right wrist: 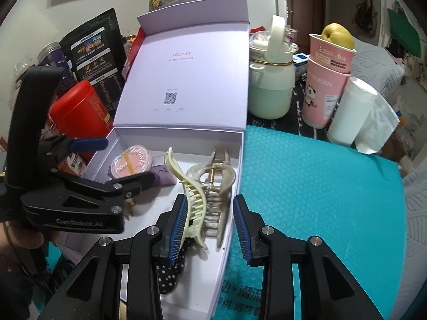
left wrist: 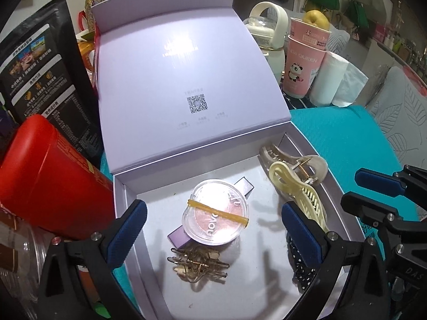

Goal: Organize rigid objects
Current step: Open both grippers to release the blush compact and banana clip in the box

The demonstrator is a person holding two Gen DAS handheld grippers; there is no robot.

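Inside the box [left wrist: 128, 200], a blush compact [left wrist: 216, 217] is lying between the left gripper [left wrist: 213, 226] jaws, which are standing wide apart w/ nothing gripped. Gold clip [left wrist: 198, 265] is sitting just below it. Cream clip [right wrist: 190, 194] & clear clip [right wrist: 217, 184] are lying between the right gripper [right wrist: 209, 226] jaws, part open, left pad touching the cream one. Polka-dot fabric [right wrist: 170, 274] is partly hidden under it. Red tin [left wrist: 50, 176] is crowding the box's left side; pink cups [left wrist: 304, 66] standing well apart.

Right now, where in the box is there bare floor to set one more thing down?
Bare floor of the box lies near its front, below the gold clip, and behind the blush compact. The right side is crowded with hair claws.
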